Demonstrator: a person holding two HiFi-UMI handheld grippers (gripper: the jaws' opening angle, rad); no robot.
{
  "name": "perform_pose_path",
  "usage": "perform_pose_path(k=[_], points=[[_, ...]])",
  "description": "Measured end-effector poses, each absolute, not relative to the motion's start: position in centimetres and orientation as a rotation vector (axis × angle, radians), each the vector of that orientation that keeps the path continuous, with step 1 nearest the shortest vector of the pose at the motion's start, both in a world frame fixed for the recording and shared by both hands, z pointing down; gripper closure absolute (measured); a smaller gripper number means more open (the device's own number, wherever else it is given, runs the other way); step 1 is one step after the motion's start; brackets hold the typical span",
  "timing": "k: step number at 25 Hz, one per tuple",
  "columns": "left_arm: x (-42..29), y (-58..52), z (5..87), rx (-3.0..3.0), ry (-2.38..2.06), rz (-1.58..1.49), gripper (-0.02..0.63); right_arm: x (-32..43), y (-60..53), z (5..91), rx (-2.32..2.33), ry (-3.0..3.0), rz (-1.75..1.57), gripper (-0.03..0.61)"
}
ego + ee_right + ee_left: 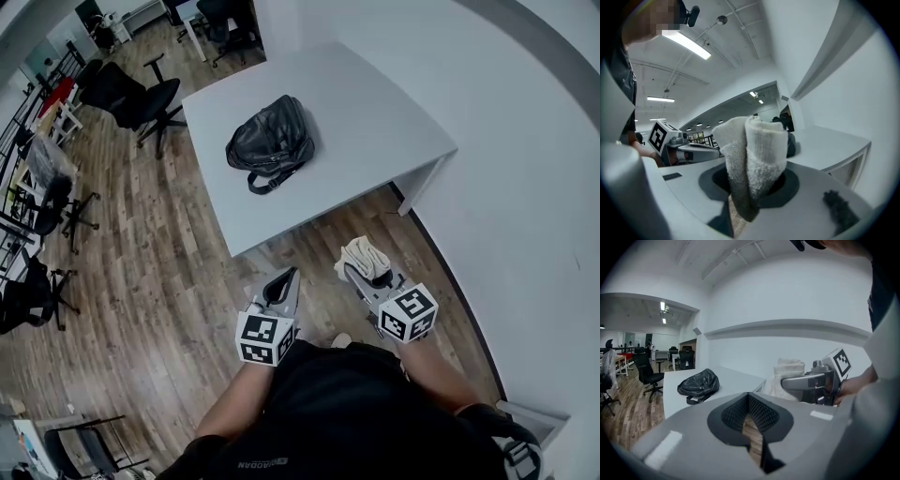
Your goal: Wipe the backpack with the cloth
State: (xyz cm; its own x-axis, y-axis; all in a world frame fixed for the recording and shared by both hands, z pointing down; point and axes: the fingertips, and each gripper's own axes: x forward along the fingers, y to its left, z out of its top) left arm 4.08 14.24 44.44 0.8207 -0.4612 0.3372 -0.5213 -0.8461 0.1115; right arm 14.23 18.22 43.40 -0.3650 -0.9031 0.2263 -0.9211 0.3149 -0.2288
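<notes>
Open-plan office. Black swivel chairs [141, 98] on castors at upper left of head view, more down left edge. Plain white bench [375, 122] at centre, wood-plank floor [159, 272]. Ceiling strip lights [686, 44] at upper left of right gripper view.

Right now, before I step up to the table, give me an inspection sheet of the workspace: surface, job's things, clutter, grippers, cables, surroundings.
Surface: white table, with one item on it.
Job's things: black backpack lying on the table; white cloth, folded, held off the table.
Clutter: nothing seen on the table.
Grippers: left gripper shut, empty; right gripper shut on the white cloth; both over the floor, short of the table.
Cables: nothing seen.
Surroundings: wood floor, black office chairs, white wall.
</notes>
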Motion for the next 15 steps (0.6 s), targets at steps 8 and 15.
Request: perform_pose_path(k=[8,15], points=[[8.8,14.5,43.8,2.803,-0.728,0.481,0.607,18.3,18.7,43.4,1.754,-2.535,0.524,0.469],[10.0,13.6,44.6,2.799,-0.747,0.494,0.607,20.1,19.1,44.1,1.764,-2.52,0.53,0.469]])
